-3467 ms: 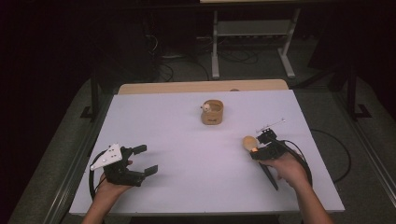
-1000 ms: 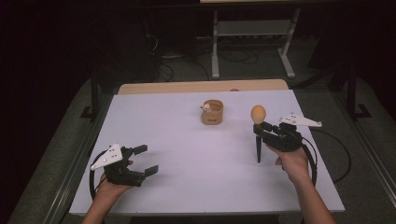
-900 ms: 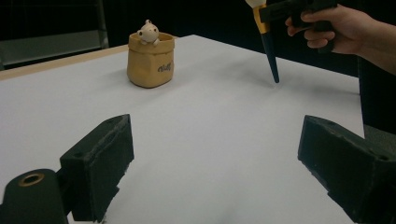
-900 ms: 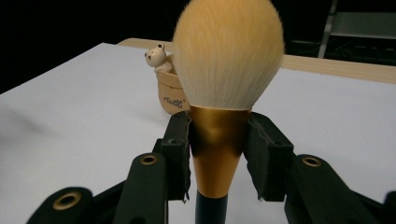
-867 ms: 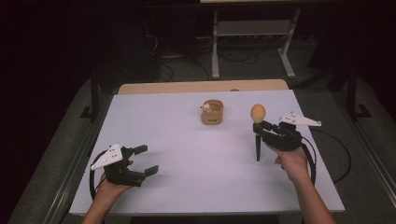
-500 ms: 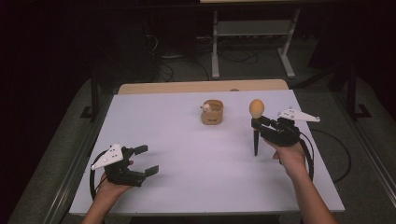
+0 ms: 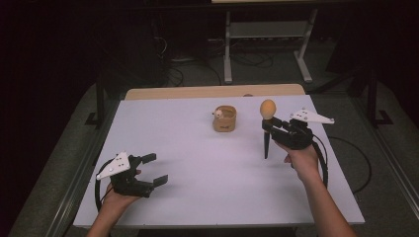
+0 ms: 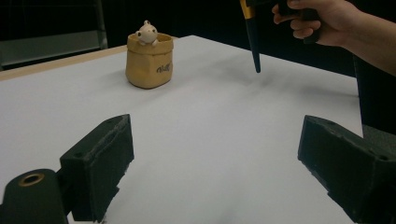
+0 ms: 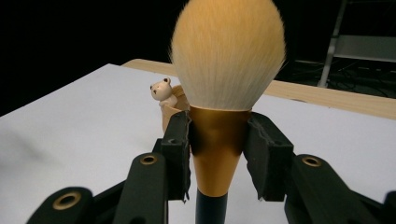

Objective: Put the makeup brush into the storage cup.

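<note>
We've got the brush (image 7: 267, 124) clamped upright by its gold ferrule in the right gripper (image 7: 274, 128), handle tip hanging above the tabletop's far right, the pot (image 7: 225, 118) just left of it, while the left gripper (image 7: 152, 170) gapes empty near the front-left corner.

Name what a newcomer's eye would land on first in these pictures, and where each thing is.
First comes the makeup brush, held upright by its gold ferrule in the right gripper above the right side of the white table, its fluffy head up and black handle tip pointing down. Next is the small tan pot with a little bear figure at its rim, at the table's far middle. The left gripper rests open at the near left.
</note>
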### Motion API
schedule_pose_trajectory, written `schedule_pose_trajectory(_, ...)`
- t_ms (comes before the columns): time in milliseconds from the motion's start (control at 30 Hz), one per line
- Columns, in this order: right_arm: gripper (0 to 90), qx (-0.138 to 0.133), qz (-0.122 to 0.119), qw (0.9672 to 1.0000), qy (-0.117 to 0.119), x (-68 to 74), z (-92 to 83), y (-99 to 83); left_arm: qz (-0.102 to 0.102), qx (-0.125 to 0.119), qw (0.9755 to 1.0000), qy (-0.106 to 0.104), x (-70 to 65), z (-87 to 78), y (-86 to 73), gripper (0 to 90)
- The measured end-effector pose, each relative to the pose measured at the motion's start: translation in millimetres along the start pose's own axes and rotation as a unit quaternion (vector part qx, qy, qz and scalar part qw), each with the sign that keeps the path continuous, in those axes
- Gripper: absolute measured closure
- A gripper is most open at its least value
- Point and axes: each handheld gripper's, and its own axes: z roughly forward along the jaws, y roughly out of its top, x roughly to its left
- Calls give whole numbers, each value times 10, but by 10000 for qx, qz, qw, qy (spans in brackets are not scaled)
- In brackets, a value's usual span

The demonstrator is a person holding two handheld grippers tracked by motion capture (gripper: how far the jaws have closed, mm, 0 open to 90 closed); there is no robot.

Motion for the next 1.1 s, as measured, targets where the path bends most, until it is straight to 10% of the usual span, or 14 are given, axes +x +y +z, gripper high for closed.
schedule_pose_trajectory(1100, 613, -171, 1, 9997, 180, 17, 352, 166, -80, -28, 10000, -19, 1, 20, -11, 100)
